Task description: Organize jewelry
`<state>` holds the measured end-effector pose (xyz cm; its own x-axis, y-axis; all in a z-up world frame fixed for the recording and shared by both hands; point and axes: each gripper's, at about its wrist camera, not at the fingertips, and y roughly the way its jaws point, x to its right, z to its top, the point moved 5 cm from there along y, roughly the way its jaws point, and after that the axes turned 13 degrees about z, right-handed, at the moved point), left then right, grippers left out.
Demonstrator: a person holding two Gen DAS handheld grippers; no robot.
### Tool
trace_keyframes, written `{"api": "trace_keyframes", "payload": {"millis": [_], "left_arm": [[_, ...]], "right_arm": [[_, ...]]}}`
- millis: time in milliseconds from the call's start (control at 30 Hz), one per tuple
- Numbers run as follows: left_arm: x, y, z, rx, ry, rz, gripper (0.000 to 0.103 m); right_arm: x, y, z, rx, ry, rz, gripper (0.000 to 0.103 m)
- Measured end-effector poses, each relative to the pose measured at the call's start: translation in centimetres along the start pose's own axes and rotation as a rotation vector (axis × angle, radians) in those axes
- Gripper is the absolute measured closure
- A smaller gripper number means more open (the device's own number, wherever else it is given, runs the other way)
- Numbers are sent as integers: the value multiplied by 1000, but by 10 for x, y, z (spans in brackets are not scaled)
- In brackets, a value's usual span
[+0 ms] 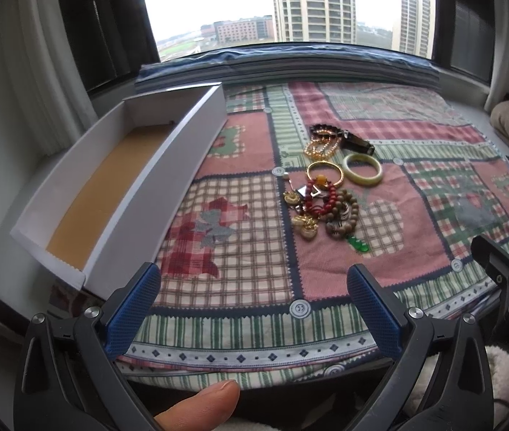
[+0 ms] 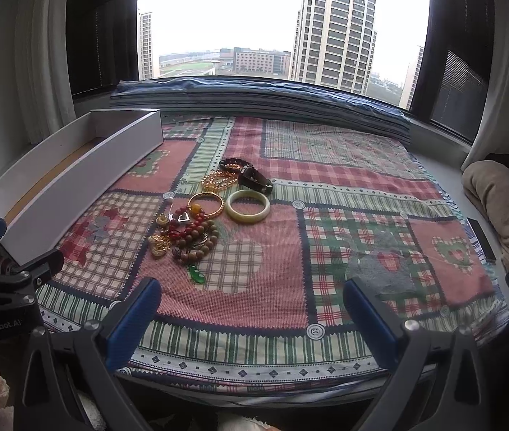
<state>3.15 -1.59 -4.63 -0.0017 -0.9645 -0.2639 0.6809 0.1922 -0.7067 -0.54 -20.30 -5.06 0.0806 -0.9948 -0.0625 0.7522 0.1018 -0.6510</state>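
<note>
A: Where do we find the jewelry pile?

B: Mid-cloth on the patchwork blanket, strung out in a line running away from us toward the window. The jade bangle lies flat just right of it.

A: And the white box?

B: Left of the pile, its long axis angled toward the window.

A: Our tools?

B: We see the left gripper and right gripper both spread wide, holding nothing.

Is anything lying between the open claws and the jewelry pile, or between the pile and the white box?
Nothing visible does. Only bare patchwork cloth separates the left claw and right claw from the jewelry pile. The white box lies open to the pile's left, with only cloth between; its near wall must be cleared.
</note>
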Motion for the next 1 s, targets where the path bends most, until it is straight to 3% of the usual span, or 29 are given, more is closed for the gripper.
{"api": "trace_keyframes", "payload": {"millis": [300,700,1000], "left_arm": [[-7,0,-3,5,3,19,0],[-3,-6,1,25,-19,-48,0],[-4,-2,1,11,-33,-63,0]], "right_arm": [[2,-10,1,44,-16,-45,0],[15,-13,4,71,66,57,0],[10,-5,4,26,32,34,0]]}}
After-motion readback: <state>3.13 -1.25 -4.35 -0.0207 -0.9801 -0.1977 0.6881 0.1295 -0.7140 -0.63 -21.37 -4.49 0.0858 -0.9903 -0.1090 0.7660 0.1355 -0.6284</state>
